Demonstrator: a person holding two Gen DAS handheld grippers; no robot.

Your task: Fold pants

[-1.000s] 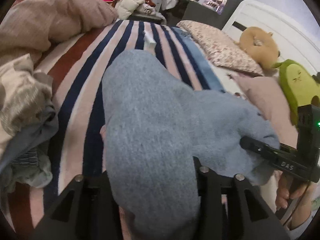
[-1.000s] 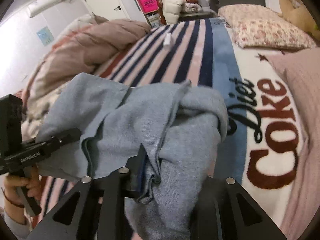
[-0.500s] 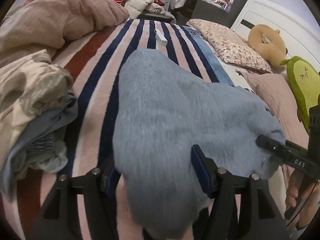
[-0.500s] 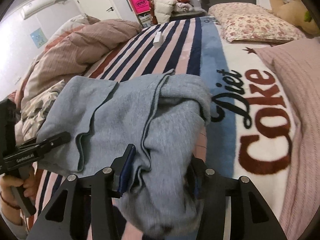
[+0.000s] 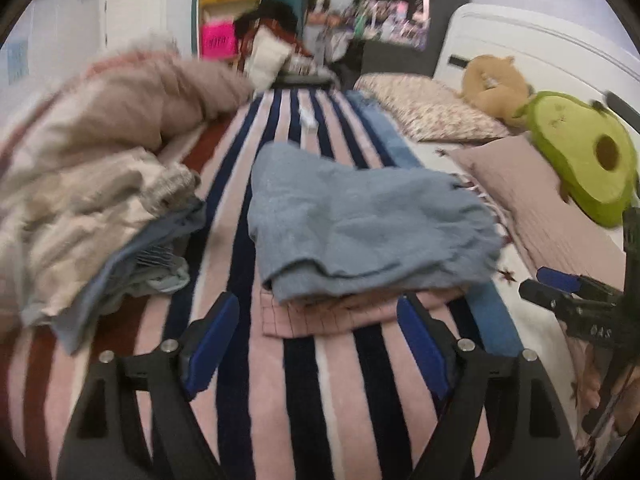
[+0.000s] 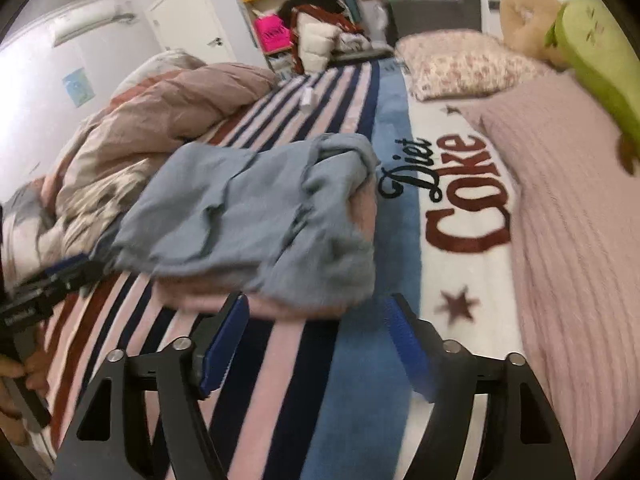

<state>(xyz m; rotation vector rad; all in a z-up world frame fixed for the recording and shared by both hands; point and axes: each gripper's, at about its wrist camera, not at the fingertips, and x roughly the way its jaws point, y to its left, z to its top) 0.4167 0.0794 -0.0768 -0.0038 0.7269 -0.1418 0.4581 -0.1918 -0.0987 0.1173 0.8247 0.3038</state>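
We have let go of the soft grey-blue folded pants. They lie on a pink folded cloth on the striped blanket. Our left gripper and right gripper are opening, with nothing between the jaws. The fold looks lumpy on the right side. We should pull both grippers back slowly and not snag the edge, then pat the bump flat.

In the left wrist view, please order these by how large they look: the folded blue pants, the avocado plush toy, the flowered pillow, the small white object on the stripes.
1. Folded blue pants, clearly largest, though also nearest the camera.
2. Avocado plush toy and flowered pillow look about alike; the pillow lies farther back, so I would not rank them.
3. Small white object, clearly smallest.
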